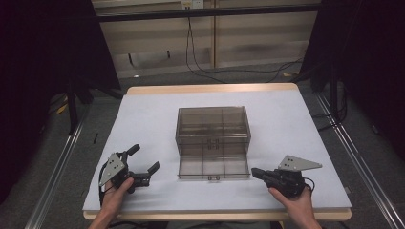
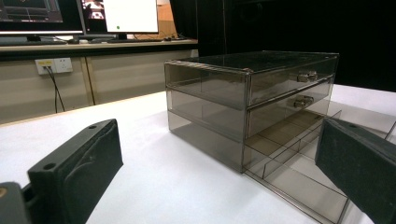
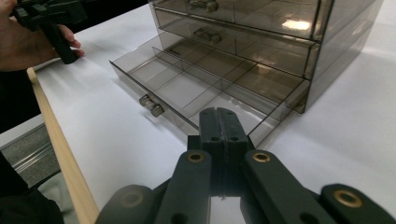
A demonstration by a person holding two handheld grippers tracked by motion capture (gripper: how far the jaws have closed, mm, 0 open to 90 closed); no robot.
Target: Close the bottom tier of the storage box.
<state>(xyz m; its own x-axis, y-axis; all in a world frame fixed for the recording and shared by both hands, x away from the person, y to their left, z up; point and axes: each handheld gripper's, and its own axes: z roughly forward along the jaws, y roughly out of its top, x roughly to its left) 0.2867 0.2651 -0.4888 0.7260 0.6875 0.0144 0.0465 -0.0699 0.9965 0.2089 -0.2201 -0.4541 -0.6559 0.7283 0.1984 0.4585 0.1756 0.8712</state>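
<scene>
Near the front-left corner of the white tabletop (image 1: pixel 143 119), the left gripper (image 1: pixel 144 166) rests in the person's left hand (image 1: pixel 116 193), its jaws spread wide apart with nothing between them. A grey three-cornered plate sits on top of it. In the left gripper view the two black jaws stand far apart at the bottom corners, bare white surface between them, and the drawer unit rises just beyond.

In the middle of the tabletop stands a smoky transparent drawer unit (image 1: pixel 213 125) with three tiers. The upper two drawers are pushed in, each with a small metal handle on its front. The bottom drawer (image 1: pixel 214 167) is pulled out toward the front edge, and thin dividers split it into compartments that look empty. Its own handle (image 3: pixel 152 105) projects from the front panel.

Near the front-right corner, the right gripper (image 1: pixel 254 172) is held in the person's right hand (image 1: pixel 296 202), pointing left toward the pulled-out drawer and lying just beside its front-right corner. Its jaws are pressed together with nothing held; the right gripper view shows the pads (image 3: pixel 209 122) meeting along a thin seam.

Beyond the far edge, cables (image 1: pixel 200 67) trail across the floor.
</scene>
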